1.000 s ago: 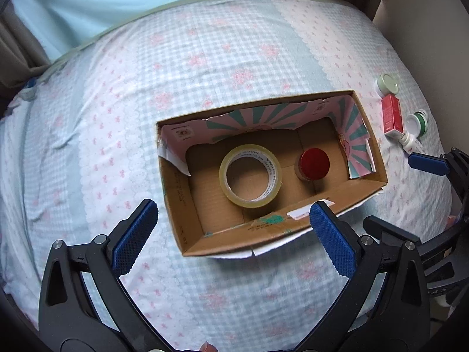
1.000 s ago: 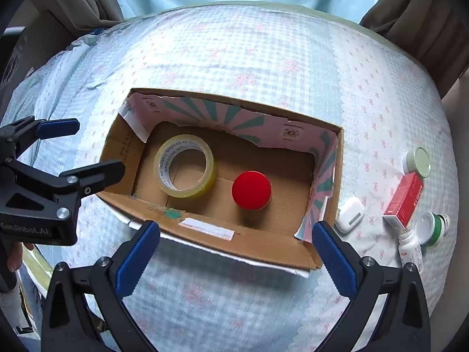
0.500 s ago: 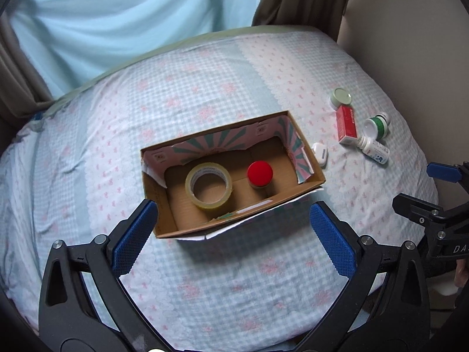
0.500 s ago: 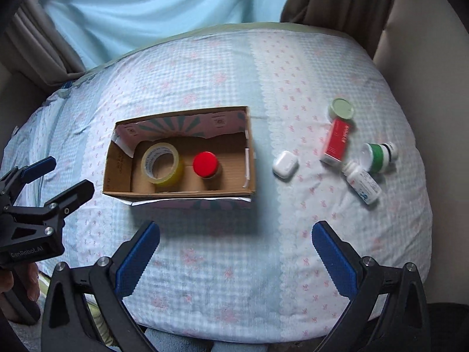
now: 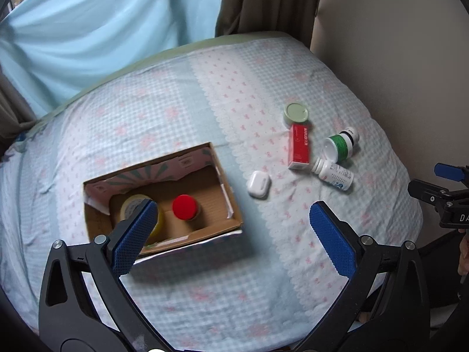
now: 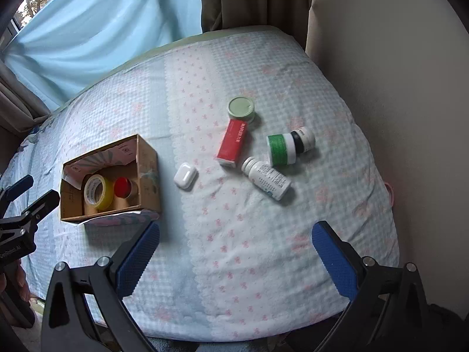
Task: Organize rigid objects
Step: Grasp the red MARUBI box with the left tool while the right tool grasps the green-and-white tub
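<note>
Earbud case [image 6: 185,175] lies on the bed [image 6: 263,234], ahead and left of the right tongs [image 6: 236,259], just beside the box [image 6: 148,173]. Both tongs — right and left [image 5: 234,236] — stand wide open, holding nothing. Approach from above, straddle the case across its narrow sides, close squarely — the smooth shell may slip.

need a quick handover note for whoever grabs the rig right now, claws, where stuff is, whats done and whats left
Left claw: open, empty, above the bed near the box.
Right claw: open, empty, above the checked bedsheet.
Done: yellow tape roll and red-lidded jar sit inside the brown cardboard box.
Left, all loose on the sheet right of the box: white earbud case, red carton, pale green round lid, white pill bottle lying on its side, green-banded white jar lying on its side.
</note>
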A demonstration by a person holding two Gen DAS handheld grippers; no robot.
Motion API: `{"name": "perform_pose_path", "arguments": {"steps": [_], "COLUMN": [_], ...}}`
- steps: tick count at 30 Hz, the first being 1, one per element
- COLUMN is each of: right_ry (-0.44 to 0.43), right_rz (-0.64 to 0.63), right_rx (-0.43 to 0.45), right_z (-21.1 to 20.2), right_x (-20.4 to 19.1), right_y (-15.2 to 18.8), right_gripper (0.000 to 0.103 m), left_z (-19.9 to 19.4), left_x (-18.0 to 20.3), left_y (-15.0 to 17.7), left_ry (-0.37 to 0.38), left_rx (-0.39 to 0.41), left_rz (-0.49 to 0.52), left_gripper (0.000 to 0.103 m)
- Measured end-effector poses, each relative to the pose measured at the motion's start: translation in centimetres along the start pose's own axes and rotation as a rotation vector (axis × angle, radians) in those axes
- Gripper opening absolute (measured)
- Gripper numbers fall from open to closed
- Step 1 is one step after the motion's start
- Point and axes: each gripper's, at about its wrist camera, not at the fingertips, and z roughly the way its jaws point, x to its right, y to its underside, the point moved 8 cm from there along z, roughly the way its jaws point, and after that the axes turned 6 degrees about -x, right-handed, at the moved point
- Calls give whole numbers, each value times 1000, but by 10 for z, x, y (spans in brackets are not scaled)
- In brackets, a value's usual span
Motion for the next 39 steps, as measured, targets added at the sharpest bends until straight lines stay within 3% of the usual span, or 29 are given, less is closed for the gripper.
{"name": "perform_pose_path", "arguments": {"steps": [4, 10, 18, 25, 27, 30, 34, 39], "right_ry": [81, 44, -4, -59, -68, -97, -101, -63], "right_rz": [-61, -80, -28, 11, 13, 25, 33, 21], "right_rx": [12, -35, -86, -150, -170, -200, -218, -239], "right_z": [15, 56, 126, 192, 211, 234, 253, 266], "right_x": [41, 81, 96, 93, 90, 86, 79, 82], "right_y": [-23, -50, -74, -85, -88, -91, -93, -95], "right_gripper": [103, 103, 103, 101, 95, 85, 80, 76], "left_z": [31, 90, 190, 269, 289, 311, 327, 336], "left_x": [41, 84, 123, 143, 145, 146, 148, 153], "left_y": [-27, -60, -91, -99, -97, -93, -89, -83], "left_ry": [14, 45, 94, 107, 115, 124, 134, 158], "left_rx": [-27, -109, -238, -347, -374, -411, -441, -469], "left_rz": [-12, -3, 47, 95, 100, 104, 111, 112], "left_gripper": [103, 103, 102, 98, 87, 81, 69, 45]}}
